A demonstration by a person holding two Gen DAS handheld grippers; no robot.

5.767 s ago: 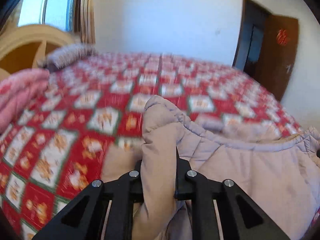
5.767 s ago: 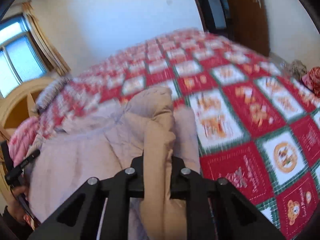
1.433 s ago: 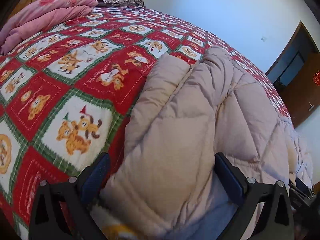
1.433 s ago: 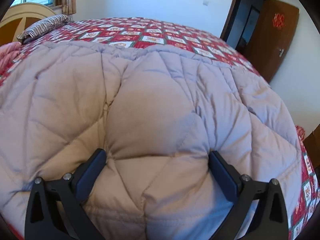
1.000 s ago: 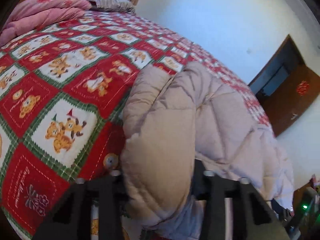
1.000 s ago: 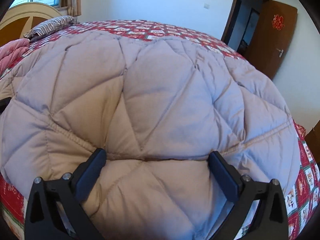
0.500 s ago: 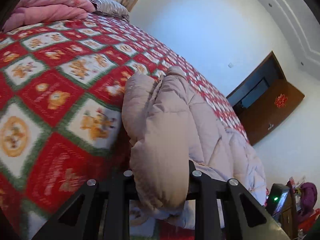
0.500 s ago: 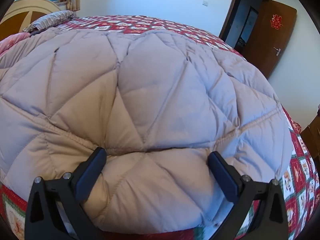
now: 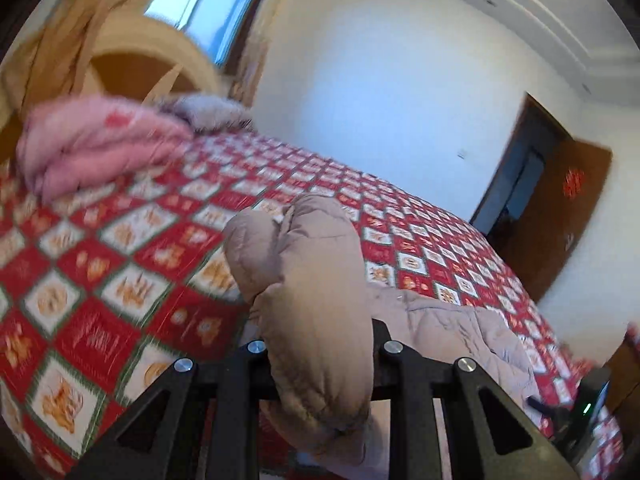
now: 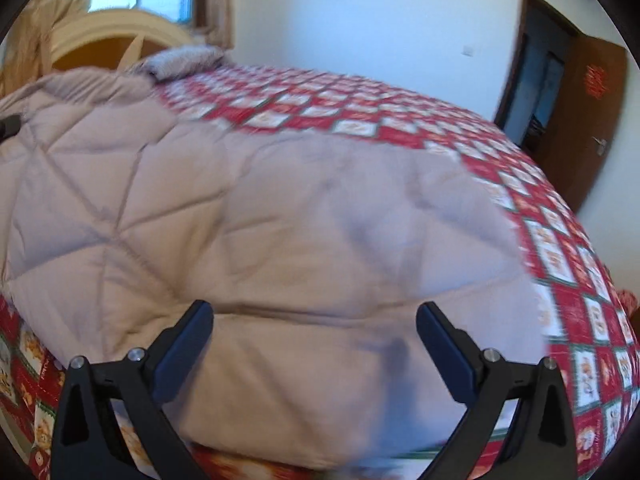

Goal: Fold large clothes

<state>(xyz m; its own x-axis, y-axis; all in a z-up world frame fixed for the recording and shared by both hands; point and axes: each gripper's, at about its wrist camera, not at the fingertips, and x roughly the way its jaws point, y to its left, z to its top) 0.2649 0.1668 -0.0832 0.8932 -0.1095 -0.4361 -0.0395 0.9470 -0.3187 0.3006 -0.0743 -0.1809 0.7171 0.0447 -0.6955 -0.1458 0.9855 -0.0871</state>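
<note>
On the bed [image 9: 120, 264], my left hand-held gripper [image 9: 316, 364] pinches a jacket [image 9: 312, 280] fold running toward twelve o'clock; my right hand-held gripper [image 10: 314, 344] gapes wide, gripping nothing.

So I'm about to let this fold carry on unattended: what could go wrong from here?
1. Only the left gripper is clamped on the padded coat; the right gripper is open around the hem, so one-sided lifting could skew the fold.
2. That pinch holds one puffy roll of fabric, which may slip out.
3. The coat's near edge sits at the edge of the bed cover, so it might slide off.
</note>
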